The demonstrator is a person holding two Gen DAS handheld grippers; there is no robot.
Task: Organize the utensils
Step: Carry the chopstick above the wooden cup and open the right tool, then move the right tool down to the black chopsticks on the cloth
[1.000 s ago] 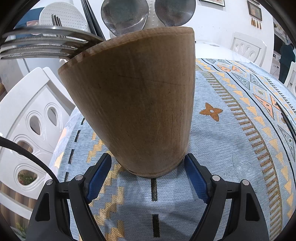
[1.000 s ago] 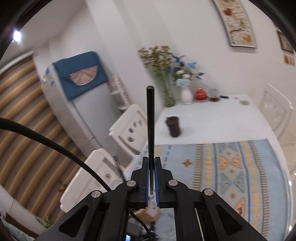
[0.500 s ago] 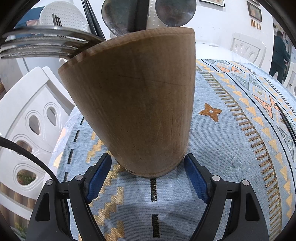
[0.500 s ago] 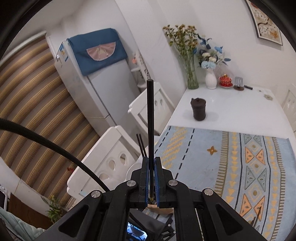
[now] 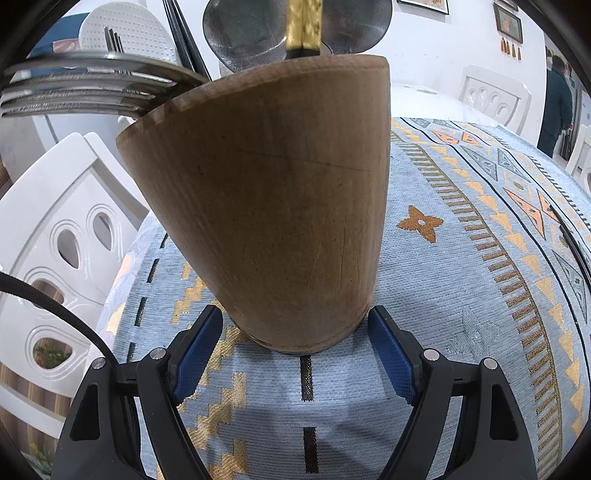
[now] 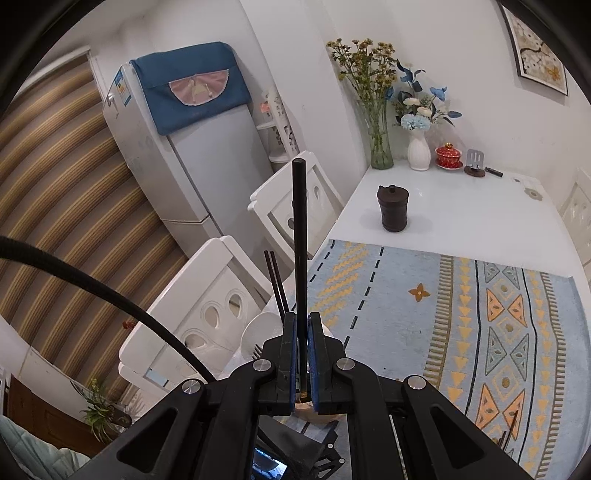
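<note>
A tall wooden utensil holder stands on the patterned cloth just ahead of my open left gripper, whose blue pads sit on either side of its base without touching. It holds forks, two spoons and black chopsticks. A gold-tipped chopstick end hangs just above its rim. My right gripper is shut on a black chopstick, held upright over the holder, which is mostly hidden below the fingers. Two chopsticks stick up beside it.
White chairs stand along the table's left edge. A dark lidded jar, flower vases and a red cup sit on the far white table. Another chopstick lies on the cloth at lower right. A fridge stands behind.
My right gripper has moved down and over the holder with the chopstick; its gold tip now shows above the holder's rim in the left wrist view. My left gripper has not moved.
</note>
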